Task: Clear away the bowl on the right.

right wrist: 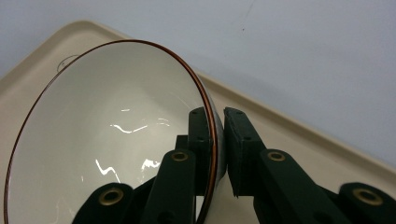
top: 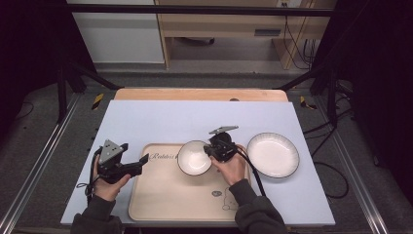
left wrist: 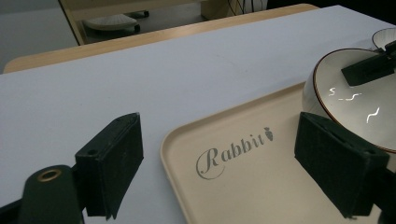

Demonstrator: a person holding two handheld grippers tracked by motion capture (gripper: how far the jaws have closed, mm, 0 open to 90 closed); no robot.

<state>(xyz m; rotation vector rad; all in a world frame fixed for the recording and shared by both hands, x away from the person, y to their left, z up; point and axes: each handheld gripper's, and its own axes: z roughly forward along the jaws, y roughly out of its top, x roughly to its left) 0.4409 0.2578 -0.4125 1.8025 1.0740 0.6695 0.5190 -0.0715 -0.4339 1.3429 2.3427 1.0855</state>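
Pale blue surface (top: 160, 117), beige tray (top: 160, 195) lying on it. My right gripper (right wrist: 218, 140) has its fingers (right wrist: 239, 149) clenched on the rim of the white bowl (top: 194, 157), one inside, one outside; bowl tilted over the tray, possibly touching it. White plate (top: 272, 154) just right of the tray. My left gripper (left wrist: 217, 163) hovers at the tray's left edge, fingers released, gripping nothing.

Wooden table (top: 146, 93) w/ a pale blue sheet (top: 160, 117) over nearly the whole top; bare wood strip shows at 12 o'clock. On the sheet: beige tray (top: 165, 195) marked "Rabbit" at approx 6 o'clock, white plate (top: 272, 154) w/ dark rim at 3 o'clock, just beside the tray.
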